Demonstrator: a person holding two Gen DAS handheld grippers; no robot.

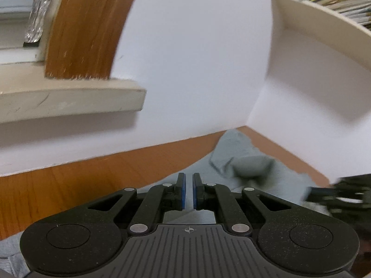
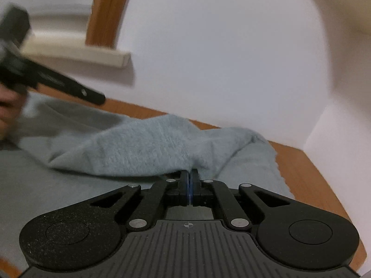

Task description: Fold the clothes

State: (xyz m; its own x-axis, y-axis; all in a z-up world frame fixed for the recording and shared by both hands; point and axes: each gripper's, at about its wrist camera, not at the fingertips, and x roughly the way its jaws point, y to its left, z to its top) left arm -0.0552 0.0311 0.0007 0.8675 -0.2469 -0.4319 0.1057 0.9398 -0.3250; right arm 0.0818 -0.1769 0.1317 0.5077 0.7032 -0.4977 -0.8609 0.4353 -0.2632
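Right tool (image 2: 190,177) pinching blue-grey garment (image 2: 148,148)

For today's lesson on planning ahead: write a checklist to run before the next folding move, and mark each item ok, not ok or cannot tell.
1. Right gripper shut on the grey-blue garment: ok, an edge sits between its pads.
2. Left gripper holding cloth: not ok, nothing shows between its nearly closed pads.
3. Garment on the wooden table: ok.
4. Garment lying flat: not ok, bunched.
5. Fold line visible: cannot tell.
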